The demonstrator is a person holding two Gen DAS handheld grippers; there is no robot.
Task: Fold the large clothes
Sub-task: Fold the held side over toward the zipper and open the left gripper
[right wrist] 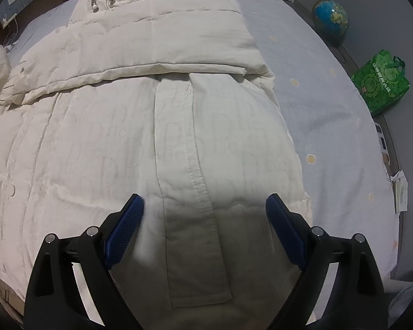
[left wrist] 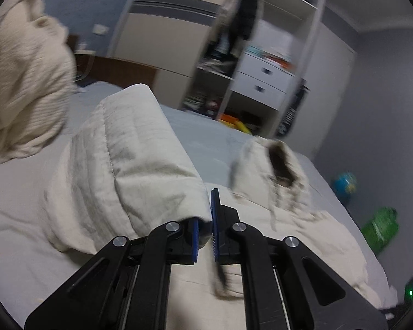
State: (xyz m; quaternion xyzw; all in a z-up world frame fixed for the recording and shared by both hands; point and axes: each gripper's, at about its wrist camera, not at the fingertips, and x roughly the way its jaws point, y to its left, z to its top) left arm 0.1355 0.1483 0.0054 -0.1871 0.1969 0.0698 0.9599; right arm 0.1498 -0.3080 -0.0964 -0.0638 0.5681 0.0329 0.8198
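Blue ribbed pads of the left gripper point(left wrist: 205, 228) pinch a puffy cream sleeve point(left wrist: 140, 159), lifted mid-frame. Right gripper point(right wrist: 205, 220) hovers spread wide, empty, over the quilted coat point(right wrist: 151, 126) lying flat on the pale bed point(right wrist: 330, 126).

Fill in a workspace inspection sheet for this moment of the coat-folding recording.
Surface: bed with a pale sheet dotted with small spots.
Job's things: cream padded coat spread on the bed, one sleeve folded across the chest, hood at the far end.
Clutter: another cream textured fabric bunched at the left of the left wrist view.
Grippers: left gripper shut on a sleeve end, lifted off the bed; right gripper open, above the coat's lower front.
Cables: white cables by the headboard.
Surroundings: globe and green bag on the floor; open wardrobe with drawers.
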